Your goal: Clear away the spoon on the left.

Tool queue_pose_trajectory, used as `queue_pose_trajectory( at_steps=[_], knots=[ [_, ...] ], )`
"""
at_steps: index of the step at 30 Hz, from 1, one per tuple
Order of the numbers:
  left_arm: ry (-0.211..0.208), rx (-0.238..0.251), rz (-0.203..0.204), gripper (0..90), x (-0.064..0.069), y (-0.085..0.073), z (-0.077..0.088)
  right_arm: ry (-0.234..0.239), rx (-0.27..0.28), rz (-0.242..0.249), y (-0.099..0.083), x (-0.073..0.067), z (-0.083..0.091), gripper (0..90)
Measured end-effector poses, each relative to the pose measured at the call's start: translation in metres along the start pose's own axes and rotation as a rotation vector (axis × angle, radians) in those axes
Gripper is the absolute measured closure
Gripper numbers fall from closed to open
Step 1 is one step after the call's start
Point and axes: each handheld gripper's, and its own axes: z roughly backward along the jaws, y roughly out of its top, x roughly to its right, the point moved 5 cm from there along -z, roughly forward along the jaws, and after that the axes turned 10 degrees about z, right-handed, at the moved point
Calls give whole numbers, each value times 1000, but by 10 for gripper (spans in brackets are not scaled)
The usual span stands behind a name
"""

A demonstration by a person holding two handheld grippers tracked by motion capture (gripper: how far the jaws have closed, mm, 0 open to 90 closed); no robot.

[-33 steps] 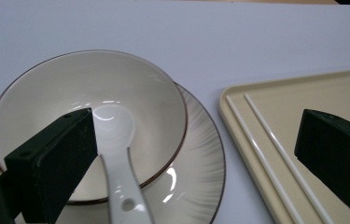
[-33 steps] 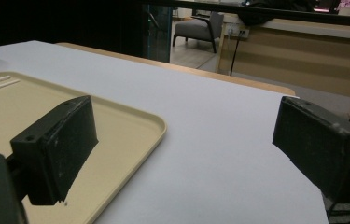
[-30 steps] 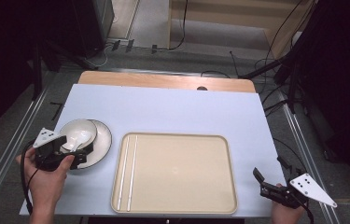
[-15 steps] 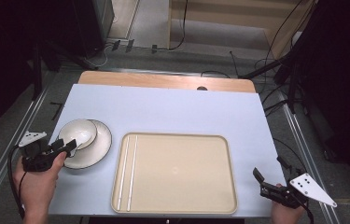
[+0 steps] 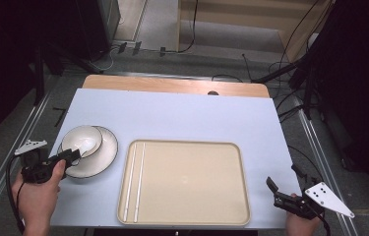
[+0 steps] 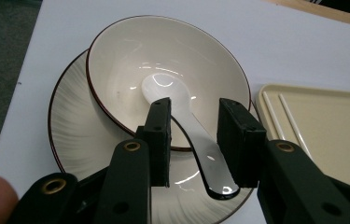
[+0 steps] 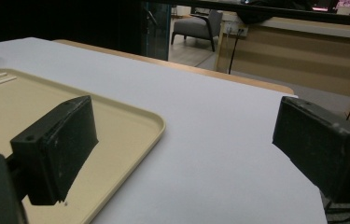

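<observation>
While the left claw [image 6: 193,140] brackets the spoon [image 6: 186,135] handle without pinching it, the right claw [image 7: 186,154] gapes empty, so nothing looks loaded onto the tray [image 5: 187,216].

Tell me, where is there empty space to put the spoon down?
The beige tray is bare except for two chopsticks along its left edge. The blue table behind the tray, up to the wooden strip, is bare too. It is crowded at the left, where the bowl, plate, spoon and left gripper sit together.

plate [image 6: 77,140]: near rim cut by frame edge | spoon [image 6: 196,140]: handle partly behind tool jaws
</observation>
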Motion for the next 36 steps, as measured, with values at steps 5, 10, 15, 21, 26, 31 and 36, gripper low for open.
queue_pose_trajectory(
  at_steps=[5, 10, 15, 21, 26, 31, 36],
  knots=[
    [-9, -7, 1, 676, 2, -5, 2, 0, -1, 1, 0, 0, 0, 64],
    [5, -25, -1, 711, 4, -8, 2, 3, -2, 2, 0, -1, -1, 64],
    [-6, -27, 2, 729, 5, -12, 2, 4, -5, 3, 0, -1, -1, 64],
    [1, -31, -12, 834, 6, -14, -1, 5, -8, 2, -1, -1, -2, 64],
    [25, -20, -53, 854, 7, -14, -1, 7, -9, 2, -1, -1, -2, 64],
    [57, -3, -100, 859, 9, -16, -1, 9, -10, 0, -1, -2, -2, 64],
    [57, 23, -112, 861, 6, -15, 3, 5, -6, 0, -1, 0, -1, 64]
  ],
)
